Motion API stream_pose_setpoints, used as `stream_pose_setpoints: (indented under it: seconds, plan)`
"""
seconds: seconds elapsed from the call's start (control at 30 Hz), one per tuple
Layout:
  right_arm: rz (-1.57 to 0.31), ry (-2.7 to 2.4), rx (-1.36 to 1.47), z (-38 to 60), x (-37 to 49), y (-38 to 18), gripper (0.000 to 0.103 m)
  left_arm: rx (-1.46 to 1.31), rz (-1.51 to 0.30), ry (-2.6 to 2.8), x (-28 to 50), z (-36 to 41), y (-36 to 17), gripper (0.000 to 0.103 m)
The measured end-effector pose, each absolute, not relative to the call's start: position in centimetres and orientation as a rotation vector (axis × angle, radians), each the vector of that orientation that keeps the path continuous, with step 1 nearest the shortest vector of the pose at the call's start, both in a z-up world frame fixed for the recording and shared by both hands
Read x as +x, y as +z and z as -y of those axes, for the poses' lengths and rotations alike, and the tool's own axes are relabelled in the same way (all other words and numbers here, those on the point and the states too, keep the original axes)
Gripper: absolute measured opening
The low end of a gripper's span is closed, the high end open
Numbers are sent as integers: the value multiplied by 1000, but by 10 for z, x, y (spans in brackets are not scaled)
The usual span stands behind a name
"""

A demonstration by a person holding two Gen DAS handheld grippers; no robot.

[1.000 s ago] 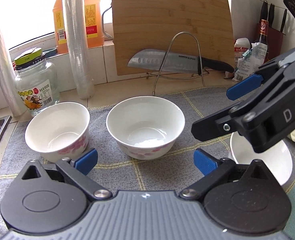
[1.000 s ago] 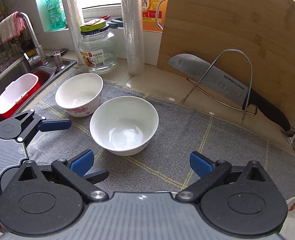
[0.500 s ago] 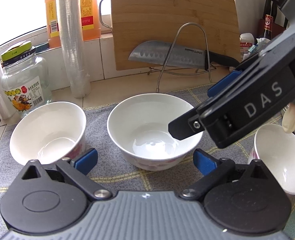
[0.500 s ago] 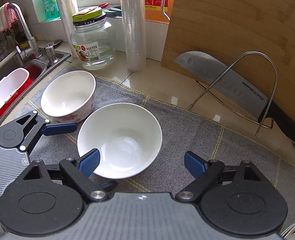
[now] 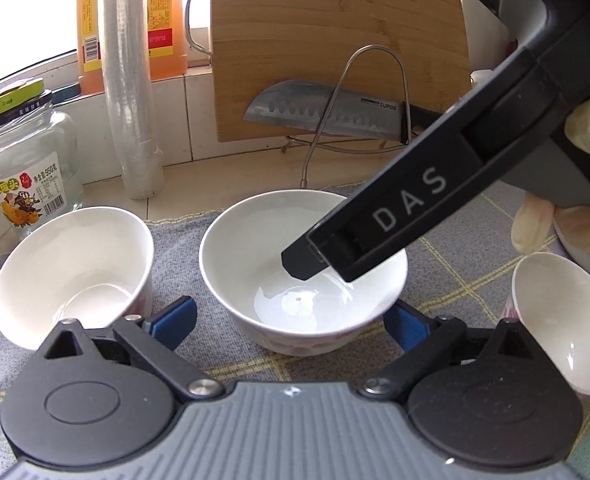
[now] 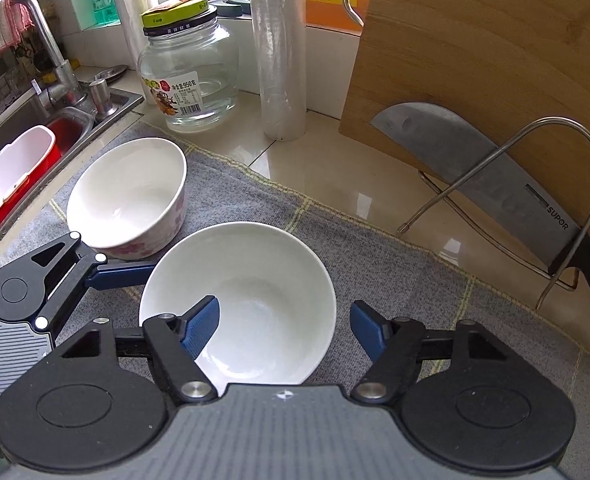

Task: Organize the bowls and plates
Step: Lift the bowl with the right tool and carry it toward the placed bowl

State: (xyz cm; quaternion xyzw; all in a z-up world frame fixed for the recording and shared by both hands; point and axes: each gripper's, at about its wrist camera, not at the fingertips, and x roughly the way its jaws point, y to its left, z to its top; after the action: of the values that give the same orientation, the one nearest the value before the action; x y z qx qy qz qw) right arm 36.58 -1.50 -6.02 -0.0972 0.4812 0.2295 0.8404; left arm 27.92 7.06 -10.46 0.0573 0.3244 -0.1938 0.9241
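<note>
From your left wrist view, your left gripper (image 5: 291, 320) sits low over the grey checked cloth (image 5: 451, 276) on the counter (image 5: 231, 184), its blue-padded jaws spread wide on either side of the middle bowl (image 5: 303, 272), which stands upright on the cloth; I cannot tell whether the pads touch its wall. Your right gripper (image 5: 307, 262) slants in from the upper right, its dark finger marked DAS dipping over that bowl's rim into the hollow. Your fingers (image 5: 535, 220) show at the right edge, wrapped around its handle. A second bowl (image 5: 71, 276) stands just left of the middle one, apart from it, and a third bowl (image 5: 567, 320) sits at the right, tipped so its opening faces the camera. Behind them stand a glass jar (image 5: 23, 168), a roll of plastic wrap (image 5: 129, 92), and a bamboo cutting board (image 5: 335, 44) with a cleaver (image 5: 327, 108) on a wire rack (image 5: 359, 100).

From your right wrist view, your right gripper (image 6: 285, 320) points steeply down, jaws spread: the left pad is inside the middle bowl (image 6: 255, 300), the right pad outside its rim, so the wall lies between them, not yet pinched. Your left gripper (image 6: 123, 274) reaches in level from the left, one blue finger beside the bowl. The sink (image 6: 35, 120) lies at the far left.
</note>
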Motion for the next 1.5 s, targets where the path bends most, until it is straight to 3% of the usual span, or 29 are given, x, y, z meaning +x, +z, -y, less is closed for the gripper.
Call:
stream_pose_setpoints:
  seconds: [0.4,1.5]
  plan:
    - [-1024,512,-189,12,373,-64,64,120,-645,-425,280,-68,-105,93]
    - [-1055,551,-121,18,383,-66,57,153,-666,-454,281,-68,-101,91]
